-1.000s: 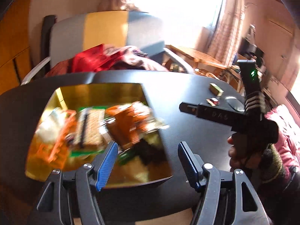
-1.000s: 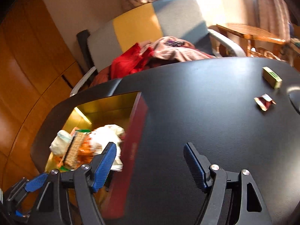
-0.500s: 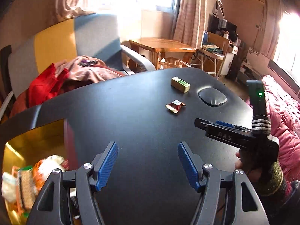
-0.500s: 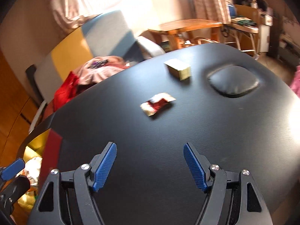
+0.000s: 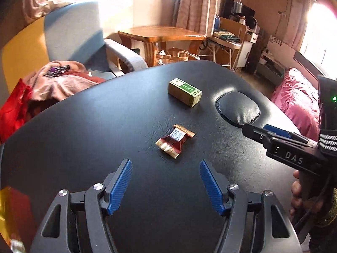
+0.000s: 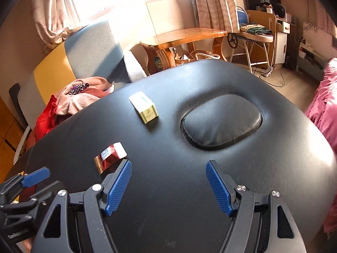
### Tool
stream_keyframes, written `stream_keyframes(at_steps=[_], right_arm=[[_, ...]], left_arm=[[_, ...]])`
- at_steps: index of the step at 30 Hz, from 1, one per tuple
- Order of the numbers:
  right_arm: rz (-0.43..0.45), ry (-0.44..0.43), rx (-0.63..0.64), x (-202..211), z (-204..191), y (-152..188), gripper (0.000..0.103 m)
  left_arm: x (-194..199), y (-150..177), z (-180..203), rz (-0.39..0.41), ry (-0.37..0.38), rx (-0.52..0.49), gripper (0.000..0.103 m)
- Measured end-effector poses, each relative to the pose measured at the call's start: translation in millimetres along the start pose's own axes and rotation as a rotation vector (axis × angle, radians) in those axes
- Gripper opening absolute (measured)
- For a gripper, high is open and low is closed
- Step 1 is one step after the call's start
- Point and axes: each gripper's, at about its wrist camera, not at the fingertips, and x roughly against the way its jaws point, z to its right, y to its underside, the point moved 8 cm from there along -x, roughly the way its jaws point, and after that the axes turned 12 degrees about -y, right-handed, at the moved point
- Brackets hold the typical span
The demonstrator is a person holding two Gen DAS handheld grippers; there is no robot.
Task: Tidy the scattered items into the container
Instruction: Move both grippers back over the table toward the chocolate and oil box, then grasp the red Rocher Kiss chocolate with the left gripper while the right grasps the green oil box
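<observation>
Two scattered items are seen lying on a black padded leatherette table (image 5: 88, 139): a small green-and-gold rectangular cardboard box (image 5: 185, 92), resting on its long side toward the far edge, and a crumpled red-and-gold foil wrapper (image 5: 175, 140) nearer the middle, well apart from the box. An oval black cushioned inset (image 5: 238, 110) is set into the tabletop just to the right of the box. The left gripper (image 5: 166, 184) is held above the table with its blue ribbed pads spread wide and nothing between them; the wrapper lies just ahead of the gap, with bare tabletop between. The right gripper (image 6: 169, 186) is likewise released and empty, the wrapper being seen beside its left pad and the box farther ahead. In the left wrist view the right gripper is seen in the person's hand (image 5: 299, 196) at the right edge. A corner of the gold-lined red container (image 5: 12, 208) is glimpsed at the lower left of that view, well apart from both items. Beyond the table, a grey and yellow armchair (image 5: 69, 31) piled with red and pink clothes (image 5: 48, 82), a wooden side table (image 5: 162, 34) and a pink quilted bed cover (image 5: 299, 99) are visible.
</observation>
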Motion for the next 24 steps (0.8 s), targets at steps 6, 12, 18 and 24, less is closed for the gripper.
stream_keyframes(at_steps=[6,12,18,24], right_arm=[[-0.002,-0.009,-0.010,-24,14,-24,0.074],[-0.004,-0.052,0.025,-50,9,-51,0.074],[-0.038,-0.113,0.095,-89,-15,-77,0.074],[-0.136,-0.085,0.184,-140,-33,-83,0.069]], left_arm=[[-37,-18,19,-0.002,0.012,-0.068,0.068],[-72,-26,17,-0.025,0.001,-0.093,0.068],[-82,-26,15,-0.030,0.035,-0.067,0.068],[-84,-19,12,-0.032,0.006,-0.060,0.054]])
